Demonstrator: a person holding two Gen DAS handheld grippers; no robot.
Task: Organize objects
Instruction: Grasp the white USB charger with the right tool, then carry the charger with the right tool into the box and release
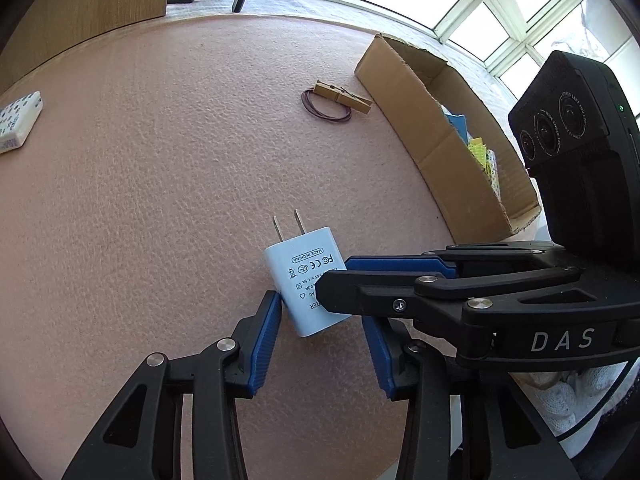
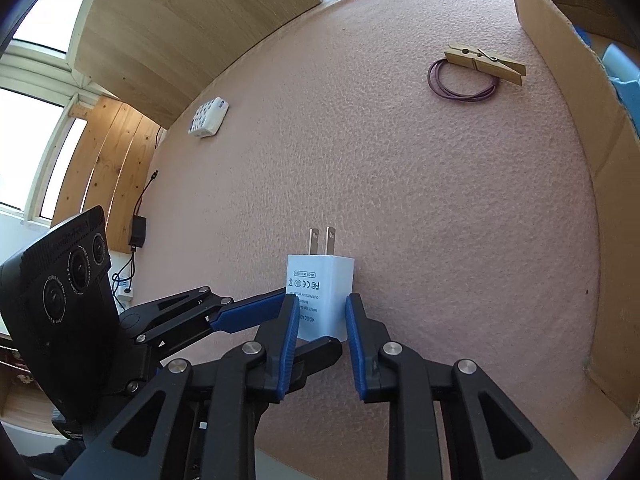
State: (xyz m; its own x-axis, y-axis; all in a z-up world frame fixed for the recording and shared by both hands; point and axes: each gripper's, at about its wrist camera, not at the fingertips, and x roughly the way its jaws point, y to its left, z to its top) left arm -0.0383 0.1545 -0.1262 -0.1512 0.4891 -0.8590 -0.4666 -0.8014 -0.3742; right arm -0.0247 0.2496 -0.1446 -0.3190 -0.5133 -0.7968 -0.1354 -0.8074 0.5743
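A white USB charger with two prongs lies on the pink mat, prongs pointing away. My right gripper has both blue pads pressed on the charger sides, shut on it. My left gripper is open around the same charger, its left pad touching the charger's side and its right pad apart from it. The right gripper's fingers cross in from the right in the left wrist view.
An open cardboard box with coloured items stands to the right; its wall also shows in the right wrist view. A wooden clothespin and purple rubber bands lie beside it. A small white patterned box lies far left.
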